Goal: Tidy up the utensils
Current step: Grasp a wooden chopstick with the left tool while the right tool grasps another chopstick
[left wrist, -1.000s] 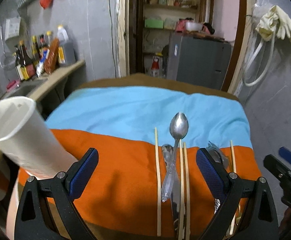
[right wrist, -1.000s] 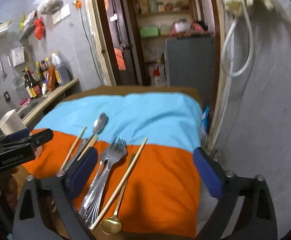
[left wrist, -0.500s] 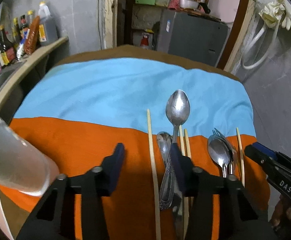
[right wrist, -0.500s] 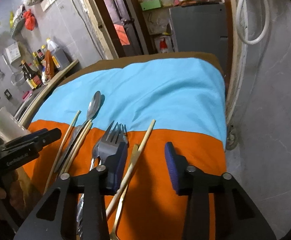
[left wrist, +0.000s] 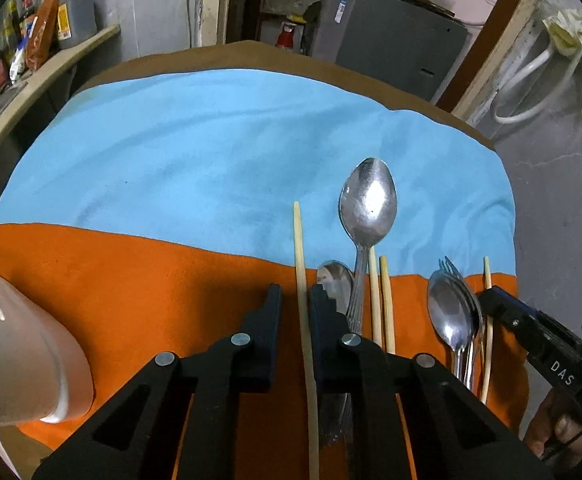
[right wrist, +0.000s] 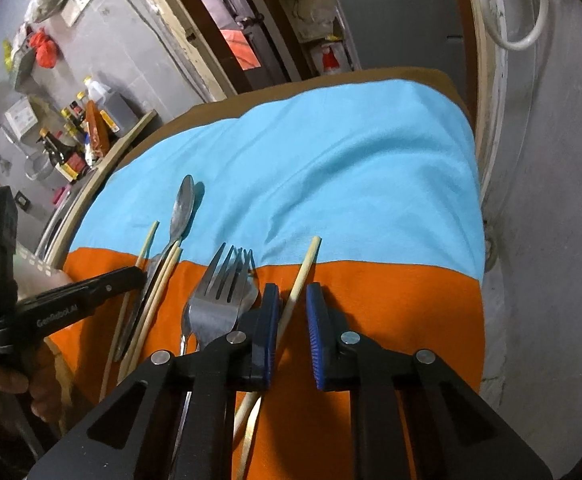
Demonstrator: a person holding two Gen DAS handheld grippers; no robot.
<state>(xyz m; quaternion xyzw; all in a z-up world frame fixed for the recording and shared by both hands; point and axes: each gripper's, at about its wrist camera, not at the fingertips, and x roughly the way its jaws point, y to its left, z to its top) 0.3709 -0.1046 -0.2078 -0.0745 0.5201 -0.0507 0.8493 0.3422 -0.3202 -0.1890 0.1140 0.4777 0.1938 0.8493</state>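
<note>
Both grippers straddle chopsticks on the cloth [left wrist: 219, 168].
Left gripper [left wrist: 295, 300] and right gripper [right wrist: 293, 300] stand narrowly apart around a chopstick [left wrist: 301, 264] and another chopstick [right wrist: 305, 268], seemingly not pinching.

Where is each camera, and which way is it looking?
Left wrist: rides the left gripper, looking forward along its fingers at a chopstick between them; the right gripper's tip shows at right.
Right wrist: rides the right gripper, looking at another chopstick; the left gripper and a hand show at left.
Both see the big spoon and the orange-and-blue cloth.
</note>
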